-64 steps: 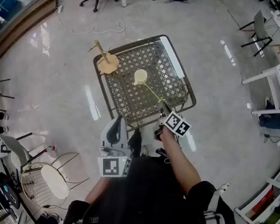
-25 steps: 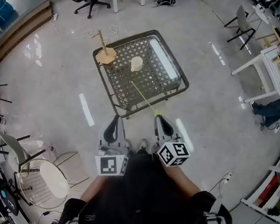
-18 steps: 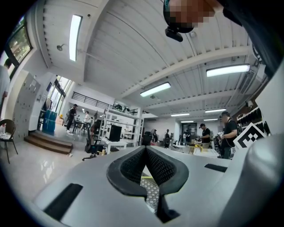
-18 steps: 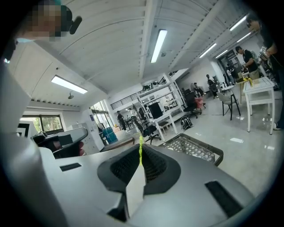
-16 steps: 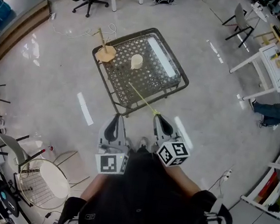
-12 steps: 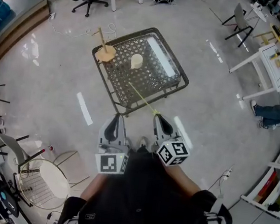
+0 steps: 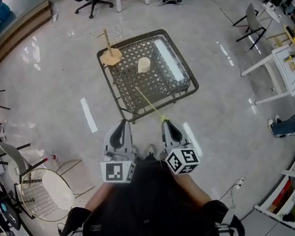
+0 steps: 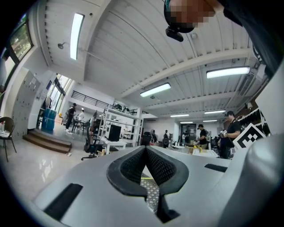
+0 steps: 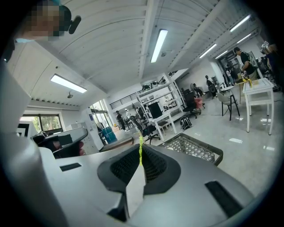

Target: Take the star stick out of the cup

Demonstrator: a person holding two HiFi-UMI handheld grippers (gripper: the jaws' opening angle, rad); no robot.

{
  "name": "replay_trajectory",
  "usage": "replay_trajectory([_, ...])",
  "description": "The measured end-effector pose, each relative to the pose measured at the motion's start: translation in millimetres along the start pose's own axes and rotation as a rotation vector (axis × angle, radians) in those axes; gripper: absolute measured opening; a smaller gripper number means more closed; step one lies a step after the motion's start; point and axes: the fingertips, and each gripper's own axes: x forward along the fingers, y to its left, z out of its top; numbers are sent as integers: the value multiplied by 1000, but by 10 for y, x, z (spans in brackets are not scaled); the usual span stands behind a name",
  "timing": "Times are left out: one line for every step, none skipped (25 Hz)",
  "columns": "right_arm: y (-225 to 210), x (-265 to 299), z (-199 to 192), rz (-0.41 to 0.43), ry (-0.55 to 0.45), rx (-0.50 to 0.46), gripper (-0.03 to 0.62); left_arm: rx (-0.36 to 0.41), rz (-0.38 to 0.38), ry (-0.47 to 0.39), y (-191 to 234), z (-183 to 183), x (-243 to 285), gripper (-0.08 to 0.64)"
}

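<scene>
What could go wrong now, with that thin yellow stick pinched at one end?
The right gripper holds the star stick only by its very end, so it might swivel or slip out. Its far end hangs over the mesh table near the cup; a careless swing could tip that.

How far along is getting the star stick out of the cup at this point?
Done: the star stick is clear of the cup, its far end over the mesh table. In hand: the right claw is shut on it. Remaining: at most setting it down.
</scene>
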Motion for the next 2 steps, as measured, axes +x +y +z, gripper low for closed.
replay_trajectory([-3,0,0,0,1,0,21,0,1,-1,0,4,4,15])
replay_trajectory([-7,1,-1,0,1,0,21,0,1,-2,1,7,8,15])
